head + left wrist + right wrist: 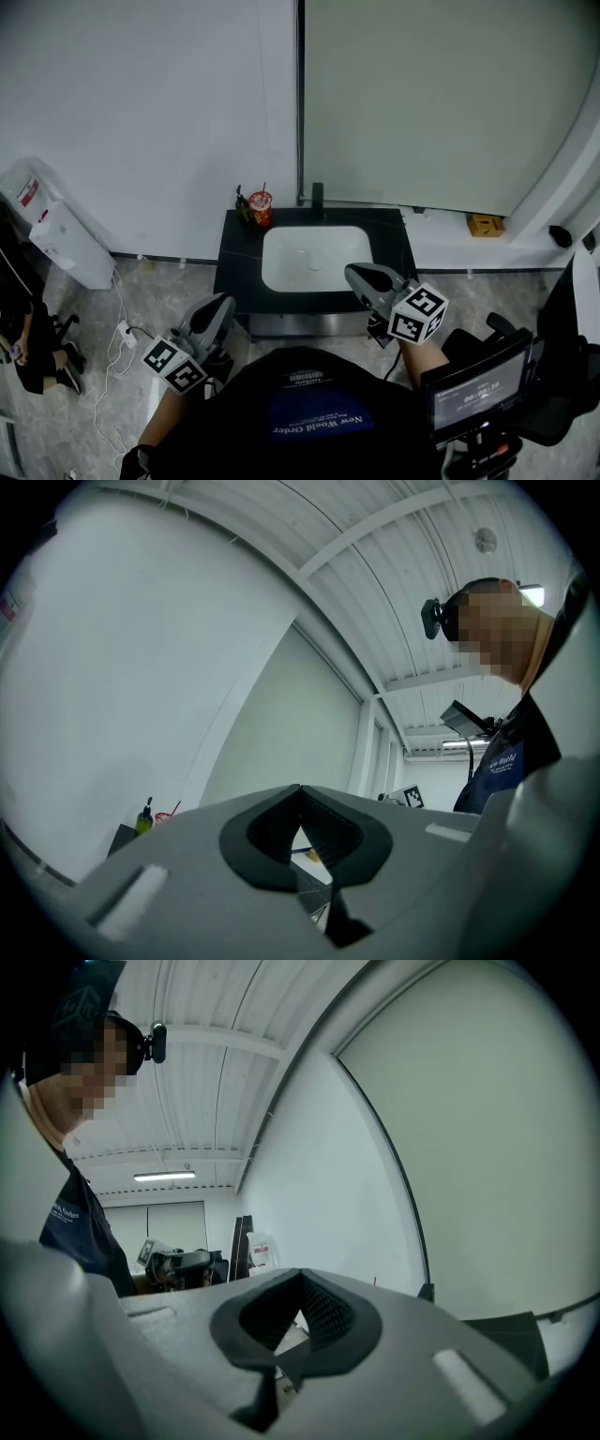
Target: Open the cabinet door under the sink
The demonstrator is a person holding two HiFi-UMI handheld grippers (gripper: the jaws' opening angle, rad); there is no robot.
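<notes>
The sink cabinet has a black counter [238, 267] with a white basin [314, 258] and stands against the wall. Only a thin grey strip of the cabinet front [300, 325] shows under the counter; the door itself is hidden from above. My left gripper [223, 301] hovers in front of the cabinet's left corner. My right gripper [353, 272] is over the counter's front right edge. In both gripper views the jaws meet at the tips, left gripper [300, 788] and right gripper [300, 1272], with nothing between them. Both point roughly level, apart from the cabinet.
A red cup [261, 208], a green bottle [242, 202] and a black faucet [317, 197] stand at the counter's back. A white appliance [61, 239] and floor cables [117, 328] lie left. A yellow box [485, 224] sits on the right ledge; a screen [478, 384] is near right.
</notes>
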